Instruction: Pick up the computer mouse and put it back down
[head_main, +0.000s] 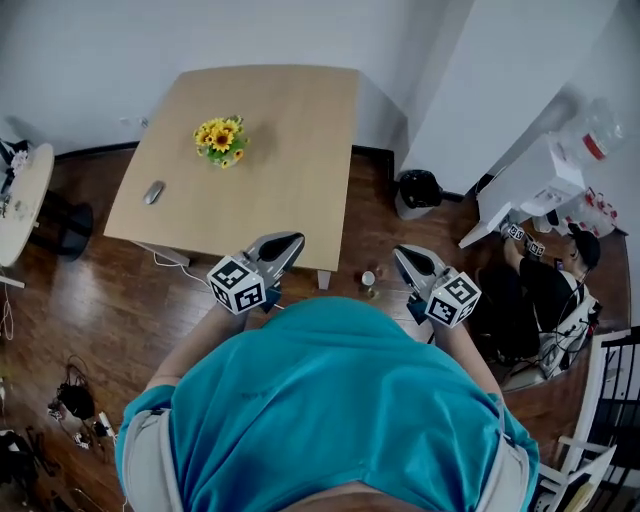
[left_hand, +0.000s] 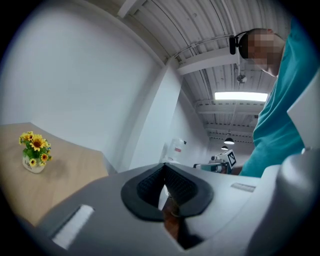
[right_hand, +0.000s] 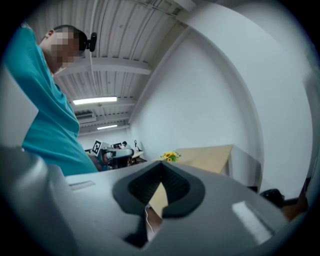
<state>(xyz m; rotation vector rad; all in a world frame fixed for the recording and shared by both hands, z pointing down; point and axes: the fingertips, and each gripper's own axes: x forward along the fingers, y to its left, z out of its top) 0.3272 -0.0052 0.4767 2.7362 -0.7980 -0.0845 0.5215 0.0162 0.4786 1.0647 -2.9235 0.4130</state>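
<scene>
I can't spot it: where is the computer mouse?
In the head view, the computer mouse lies near the left edge of the wooden table, just down-left of the sunflower pot.

The person held both arms bent, close in front of the belly. The grey plastic left gripper (head_main: 290, 241), with its black-and-white marker cube, pointed flat and forward, and its jaws were pressed together with nothing in them. The grey plastic right gripper (head_main: 401, 253) sat beside it the same way, jaws together and empty.
</scene>
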